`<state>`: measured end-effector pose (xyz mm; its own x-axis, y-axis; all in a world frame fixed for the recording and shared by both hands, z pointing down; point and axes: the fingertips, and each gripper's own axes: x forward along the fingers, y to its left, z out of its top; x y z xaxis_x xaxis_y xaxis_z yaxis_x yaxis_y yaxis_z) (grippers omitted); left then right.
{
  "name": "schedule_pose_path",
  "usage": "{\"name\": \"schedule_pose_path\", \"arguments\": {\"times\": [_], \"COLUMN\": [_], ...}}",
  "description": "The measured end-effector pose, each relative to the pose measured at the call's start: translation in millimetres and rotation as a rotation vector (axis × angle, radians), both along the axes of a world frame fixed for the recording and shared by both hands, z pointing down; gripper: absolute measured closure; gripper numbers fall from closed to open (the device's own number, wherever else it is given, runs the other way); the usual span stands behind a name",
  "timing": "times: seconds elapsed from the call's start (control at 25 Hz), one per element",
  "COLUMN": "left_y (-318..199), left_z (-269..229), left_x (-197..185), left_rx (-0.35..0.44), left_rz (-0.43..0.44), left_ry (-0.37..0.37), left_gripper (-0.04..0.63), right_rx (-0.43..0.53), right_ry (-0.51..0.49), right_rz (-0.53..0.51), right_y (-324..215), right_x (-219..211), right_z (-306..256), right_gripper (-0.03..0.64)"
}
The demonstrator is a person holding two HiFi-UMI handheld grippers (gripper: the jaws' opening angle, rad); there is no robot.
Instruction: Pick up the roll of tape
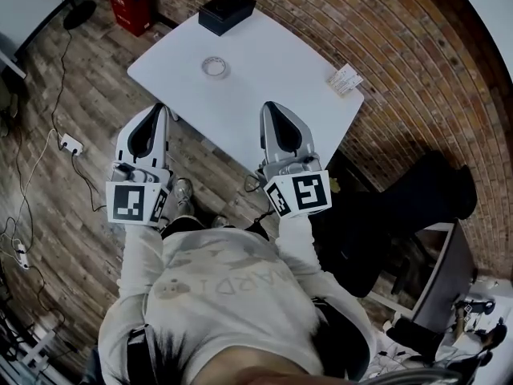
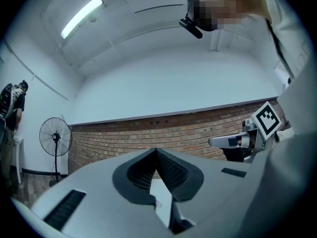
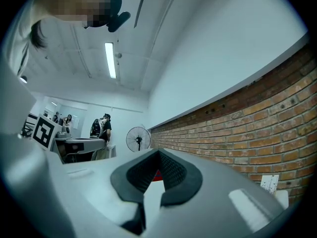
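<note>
Both grippers were closed and empty, and the pick-up had not yet begun. The left gripper (image 1: pixel 156 111) and the right gripper (image 1: pixel 270 109) were held out side by side in front of the person, each with its jaws shut tip to tip on nothing.

The roll of tape (image 1: pixel 214 67) lay flat and untouched on the white table (image 1: pixel 272 62), towards the far-left part of it. A black box (image 1: pixel 227 11) sat beyond it at the far edge, and a small card (image 1: pixel 345 79) lay well apart at the right edge.

In the head view the roll lay ahead of both grippers, between their two lines and well apart from either. The right gripper's tips showed over the table's near edge, and the left gripper's tips just off its near-left side.

Neither gripper view showed the roll. The left gripper view showed only a pale strip below the closed tips, probably the table top.

By the look of it, the whole job remained: reach across to the roll, part one pair of jaws, close on the ring and lift it.
</note>
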<state>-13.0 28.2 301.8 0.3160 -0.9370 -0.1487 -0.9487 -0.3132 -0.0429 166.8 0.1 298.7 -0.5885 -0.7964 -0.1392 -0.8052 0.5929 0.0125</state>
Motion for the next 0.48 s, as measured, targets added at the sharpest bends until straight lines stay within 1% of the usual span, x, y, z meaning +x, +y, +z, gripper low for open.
{"name": "schedule_pose_path", "arguments": {"times": [0.48], "left_y": [-100.9], "left_z": [-4.8], "left_x": [-54.8], "left_rx": [0.000], "left_rz": [0.066], "left_ry": [0.003], "left_gripper": [0.589], "right_rx": [-0.002], "right_ry": [-0.004], "right_rz": [0.067], "right_y": [-89.5], "right_x": [-52.6], "right_z": [-2.9], "right_gripper": [0.606]}}
